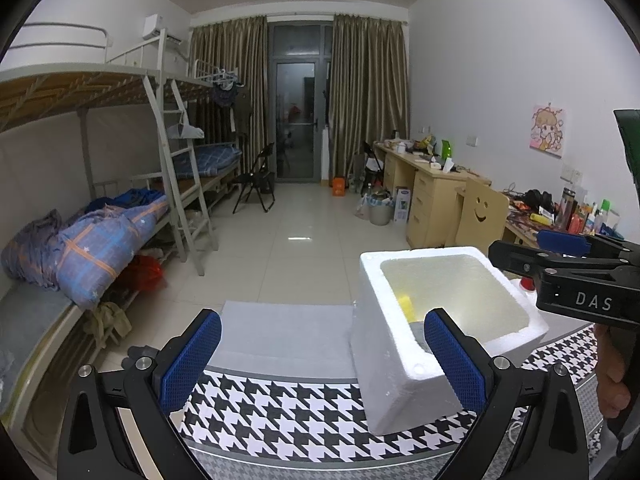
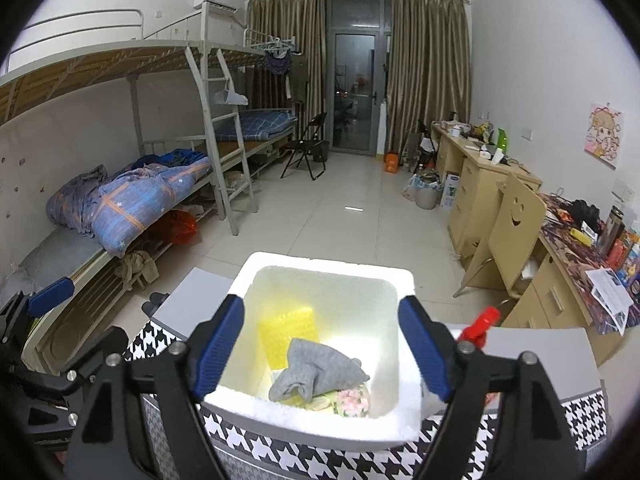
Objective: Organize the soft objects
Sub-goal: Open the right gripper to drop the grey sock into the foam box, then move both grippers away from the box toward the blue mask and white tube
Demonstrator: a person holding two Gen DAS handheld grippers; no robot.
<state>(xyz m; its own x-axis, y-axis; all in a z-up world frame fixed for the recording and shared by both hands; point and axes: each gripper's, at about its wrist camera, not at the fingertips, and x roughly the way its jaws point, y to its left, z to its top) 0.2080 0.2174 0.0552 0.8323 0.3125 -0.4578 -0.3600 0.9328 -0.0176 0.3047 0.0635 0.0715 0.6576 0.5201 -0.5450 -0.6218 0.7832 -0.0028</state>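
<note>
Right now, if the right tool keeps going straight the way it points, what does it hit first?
Probably the grey sock lying in the white foam box. The right tool is open and empty, aimed down into the box mouth. Depth is unclear; it could clip the near rim first.

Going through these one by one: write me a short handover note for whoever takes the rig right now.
Right gripper: open, empty, above the white foam box.
Left gripper: open, empty, beside the box.
In the box: grey sock, yellow sponge, floral cloth item.
Box stands on the houndstooth cloth.
Done: three soft items in the box.
Left: no other loose soft items seen on the cloth; a red clip lies right of the box. Check before finishing.
</note>
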